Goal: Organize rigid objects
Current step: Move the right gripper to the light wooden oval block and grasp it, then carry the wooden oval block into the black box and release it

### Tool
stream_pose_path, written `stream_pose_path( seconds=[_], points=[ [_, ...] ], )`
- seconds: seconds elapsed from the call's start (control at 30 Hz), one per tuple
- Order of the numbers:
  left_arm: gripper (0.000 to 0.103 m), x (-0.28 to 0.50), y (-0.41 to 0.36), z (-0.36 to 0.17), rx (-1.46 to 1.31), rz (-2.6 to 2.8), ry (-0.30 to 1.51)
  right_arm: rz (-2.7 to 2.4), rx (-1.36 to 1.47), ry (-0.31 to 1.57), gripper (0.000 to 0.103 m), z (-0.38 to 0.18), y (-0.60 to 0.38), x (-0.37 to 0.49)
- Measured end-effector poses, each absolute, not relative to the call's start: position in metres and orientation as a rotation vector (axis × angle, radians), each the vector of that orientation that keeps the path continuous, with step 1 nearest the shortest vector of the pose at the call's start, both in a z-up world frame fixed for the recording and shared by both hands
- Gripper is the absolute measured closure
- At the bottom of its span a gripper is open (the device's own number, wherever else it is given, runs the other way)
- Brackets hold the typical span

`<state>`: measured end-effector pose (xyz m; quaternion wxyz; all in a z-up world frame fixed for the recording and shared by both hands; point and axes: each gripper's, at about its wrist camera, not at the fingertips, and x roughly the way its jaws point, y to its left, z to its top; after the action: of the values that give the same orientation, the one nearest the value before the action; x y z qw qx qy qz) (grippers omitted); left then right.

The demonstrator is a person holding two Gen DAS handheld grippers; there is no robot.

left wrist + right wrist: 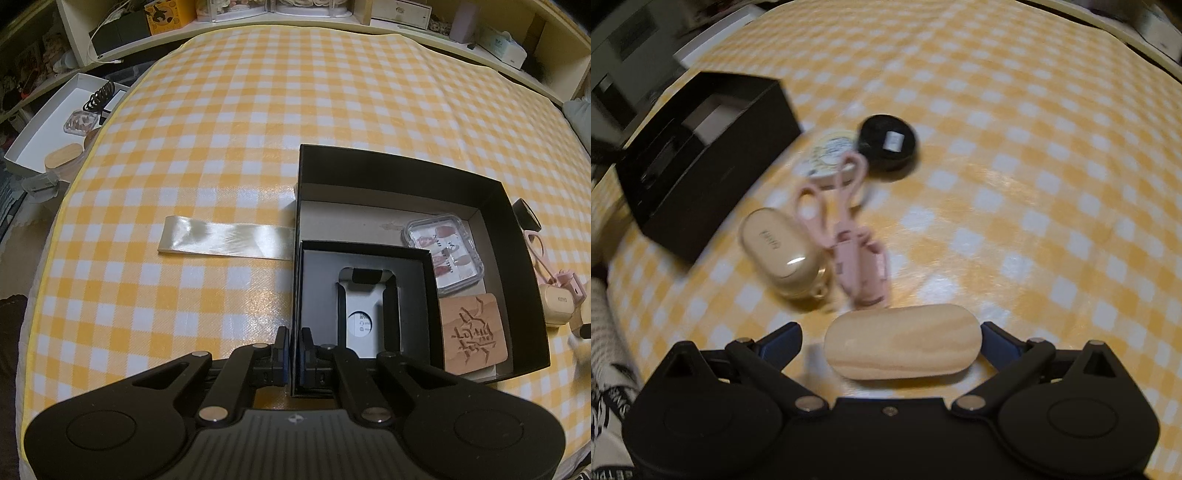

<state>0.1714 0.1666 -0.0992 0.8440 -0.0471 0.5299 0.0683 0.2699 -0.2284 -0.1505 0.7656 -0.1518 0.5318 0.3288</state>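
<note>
Our left tool pinches the black box's wall at six o'clock, steadying it. Our right tool gapes around the wooden case, apparently ungripped, on the worktop, box at ten o'clock.

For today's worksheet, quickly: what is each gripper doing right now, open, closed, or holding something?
Left gripper: closed on the wall of the small black box.
Right gripper: open around the wooden case, not yet gripping it.

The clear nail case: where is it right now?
In the left wrist view, the clear nail case lies inside the large black box, right of the smaller black box, behind the carved wooden block.
</note>
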Motion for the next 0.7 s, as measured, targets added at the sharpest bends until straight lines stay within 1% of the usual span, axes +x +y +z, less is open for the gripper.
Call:
stream_pose_path(
  seconds=[0.13,0.2,0.27,0.3,0.33,0.5,0.7],
  points=[
    [0.098,0.171,0.166,-0.099,-0.099,0.145,1.119,0.688,-0.394,1.107,0.001,-0.149,-0.22,0.268],
    [0.098,0.171,0.166,-0.099,-0.1,0.145,1.119,0.694,-0.436,1.117,0.007,-0.154,-0.214,0.267],
    [0.098,0.171,0.166,-0.099,-0.101,0.145,1.119,0.701,-0.488,1.144,0.009,-0.16,-0.21,0.266],
    [0.098,0.171,0.166,-0.099,-0.101,0.145,1.119,0.707,-0.51,1.159,0.013,-0.163,-0.209,0.264],
    [0.098,0.171,0.166,-0.099,-0.1,0.145,1.119,0.713,-0.512,1.167,0.013,-0.164,-0.208,0.263],
    [0.098,0.171,0.166,-0.099,-0.1,0.143,1.121,0.692,-0.449,1.156,0.014,-0.155,-0.215,0.264],
    [0.098,0.17,0.166,-0.099,-0.099,0.143,1.121,0.651,-0.25,1.042,0.014,-0.117,-0.231,0.263]
  ],
)
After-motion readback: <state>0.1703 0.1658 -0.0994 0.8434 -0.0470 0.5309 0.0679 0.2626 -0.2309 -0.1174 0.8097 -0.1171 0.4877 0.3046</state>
